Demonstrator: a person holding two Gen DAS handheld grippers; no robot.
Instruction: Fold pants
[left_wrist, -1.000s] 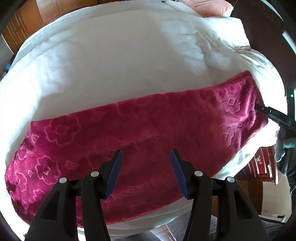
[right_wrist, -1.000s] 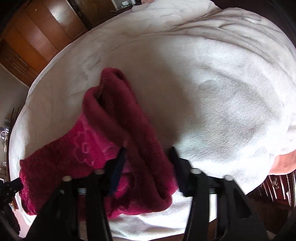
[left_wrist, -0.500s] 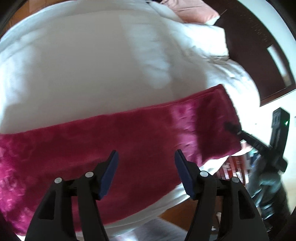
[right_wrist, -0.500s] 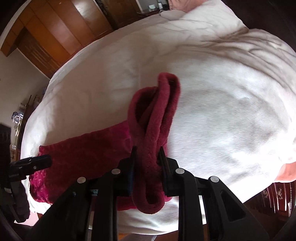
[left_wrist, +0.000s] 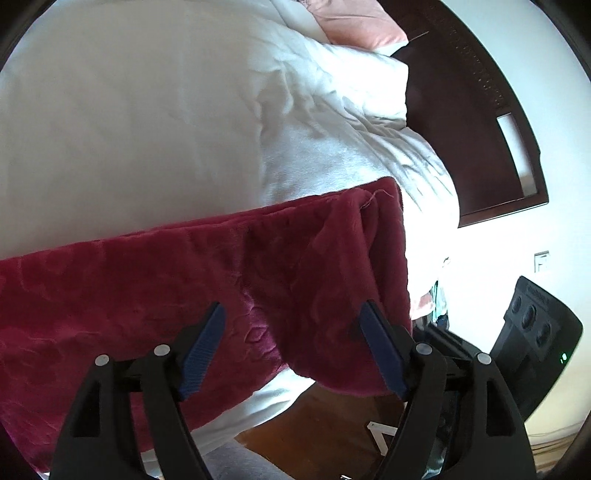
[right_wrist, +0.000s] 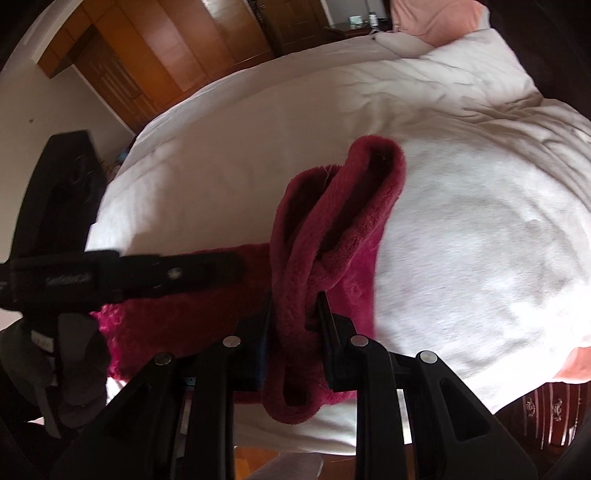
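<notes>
Pants (left_wrist: 184, 288) lie along the near edge of the bed (left_wrist: 147, 129); right gripper (right_wrist: 293, 314) has pinched their bunched end and lifted it; left gripper (left_wrist: 291, 350) fingers are spreading, empty, so the fold-over starts.

Left gripper (left_wrist: 291, 350), left wrist view: its handles run off the bottom edge, and its jaws are opening w/ nothing pinched. Pants (left_wrist: 166, 295) under and ahead of it are cut off at the left edge, so the far end can't be seen. The lifted end ahead-right of the fingers hides the right gripper (left_wrist: 436, 338); only a black body part shows beyond.

Right gripper (right_wrist: 295, 317), right wrist view: bunched pants (right_wrist: 332, 236) fill the gap, covering the blue pads almost entirely. To its left, the left gripper (right_wrist: 236, 267) is motion-blurred and crosses over the fabric; tips unclear. A gloved hand (right_wrist: 74, 365) is low-left, dim, partly cut off. Small items (right_wrist: 364, 20) far ahead are too tiny to ID.
</notes>
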